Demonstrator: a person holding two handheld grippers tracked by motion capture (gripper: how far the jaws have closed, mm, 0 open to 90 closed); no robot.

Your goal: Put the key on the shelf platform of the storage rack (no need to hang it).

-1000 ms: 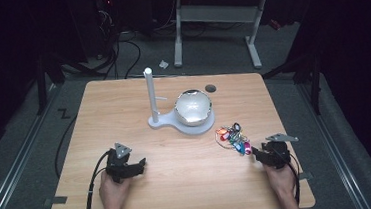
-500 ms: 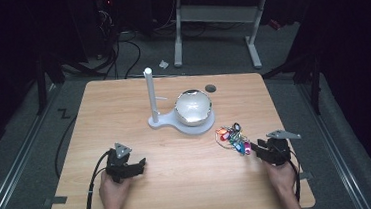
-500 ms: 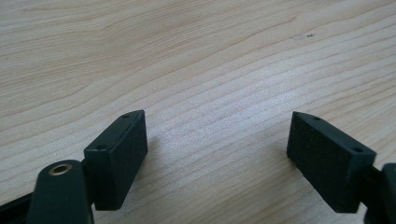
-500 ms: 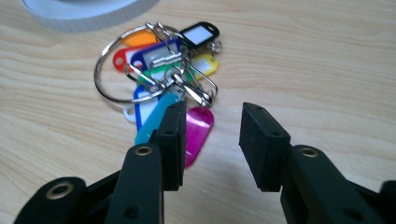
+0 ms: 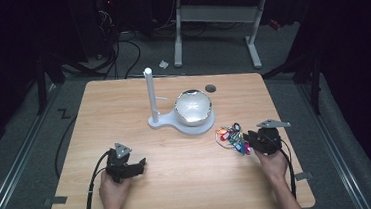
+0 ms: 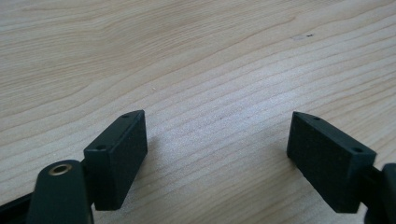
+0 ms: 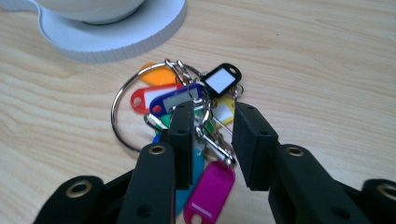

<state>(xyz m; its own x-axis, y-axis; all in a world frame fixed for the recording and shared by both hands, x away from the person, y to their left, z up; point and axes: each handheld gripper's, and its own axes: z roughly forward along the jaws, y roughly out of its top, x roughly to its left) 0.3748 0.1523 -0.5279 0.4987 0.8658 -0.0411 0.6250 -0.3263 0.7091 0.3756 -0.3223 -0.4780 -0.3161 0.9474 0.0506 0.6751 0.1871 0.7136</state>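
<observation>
A bunch of coloured key tags [image 5: 231, 136] on a metal ring lies on the wooden table [image 5: 123, 104], right of centre. In the right gripper view the tags [image 7: 161, 95] are orange, red, blue, black, yellow, green and magenta. My right gripper [image 5: 248, 142] has come over the bunch, and its jaws [image 7: 212, 112] straddle the metal clasps with a narrow gap, not clamped. My left gripper [image 5: 140, 164] rests low at the front left, its jaws [image 6: 217, 116] wide open over bare wood.
A white base with an upright post [image 5: 151, 94] carries a shiny dome [image 5: 192, 106] at the table's centre; the base's rim [image 7: 116, 44] lies just beyond the tags. A dark round hole [image 5: 211, 88] sits behind it. Cables trail from both grippers.
My right gripper has slid left onto the key tags, and its jaws now sit around the clasps. The left gripper has stayed put.
</observation>
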